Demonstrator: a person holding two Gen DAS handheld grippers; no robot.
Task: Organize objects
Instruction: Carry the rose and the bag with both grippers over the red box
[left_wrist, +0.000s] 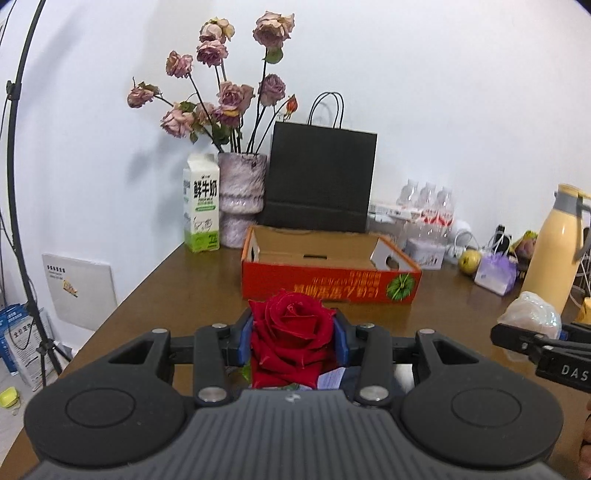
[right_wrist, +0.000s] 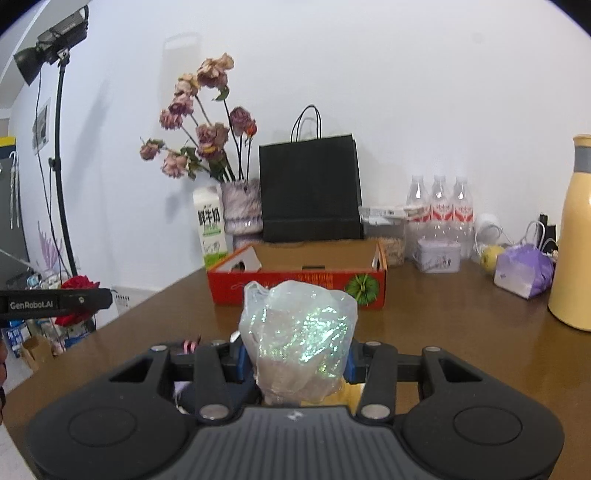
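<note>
A brown wooden surface (left_wrist: 177, 280) carried an open red cardboard box (left_wrist: 328, 282) before a black paper bag (left_wrist: 321, 177). The left tool (left_wrist: 293, 338) was clamped on a red rose (left_wrist: 291, 332); the right tool (right_wrist: 295, 356) gripped an iridescent plastic-wrapped bundle (right_wrist: 299, 332), its contents unclear. Only the right view showed a studio lamp (right_wrist: 48, 40).

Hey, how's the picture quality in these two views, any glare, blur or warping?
Left wrist view: fisheye bends the light stand; red rose sharp, water bottles soft. Right wrist view: iridescent glare on the plastic-wrapped bundle; black corners; soft shadows of the dried roses on the wall.
</note>
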